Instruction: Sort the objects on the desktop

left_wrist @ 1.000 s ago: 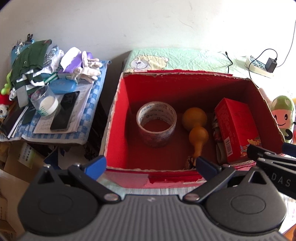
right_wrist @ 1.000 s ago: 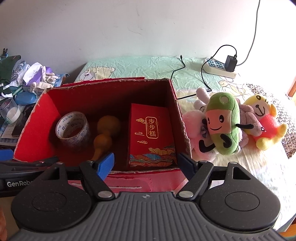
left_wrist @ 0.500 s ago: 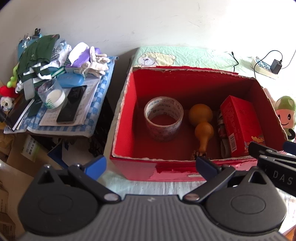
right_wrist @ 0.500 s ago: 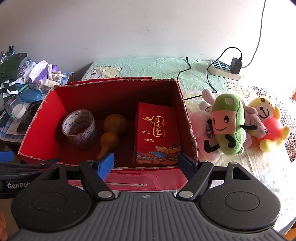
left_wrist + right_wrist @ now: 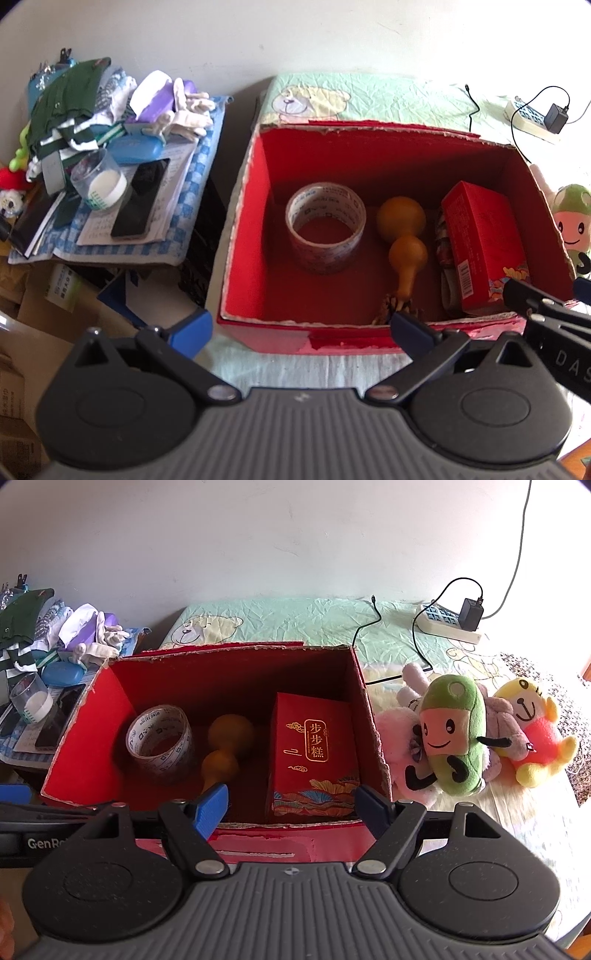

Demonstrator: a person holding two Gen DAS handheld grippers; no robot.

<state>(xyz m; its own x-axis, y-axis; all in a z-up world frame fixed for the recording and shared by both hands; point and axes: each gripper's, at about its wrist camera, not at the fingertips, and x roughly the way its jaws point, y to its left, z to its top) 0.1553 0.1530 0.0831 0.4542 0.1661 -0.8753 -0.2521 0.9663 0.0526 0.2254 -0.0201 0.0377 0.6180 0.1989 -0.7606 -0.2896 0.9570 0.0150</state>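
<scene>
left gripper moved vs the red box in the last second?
Yes. The left gripper has backed away from the red box; more tablecloth shows before its near wall.

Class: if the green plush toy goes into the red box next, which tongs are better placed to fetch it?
Probably the right tongs: open, empty, with the green plush toy just right of them, beside the red box.

Each tool (image 5: 301, 328) (image 5: 291, 805) is black with a ribbed grey body, two round parts, silver screws and blue tips (image 5: 192, 328).
</scene>
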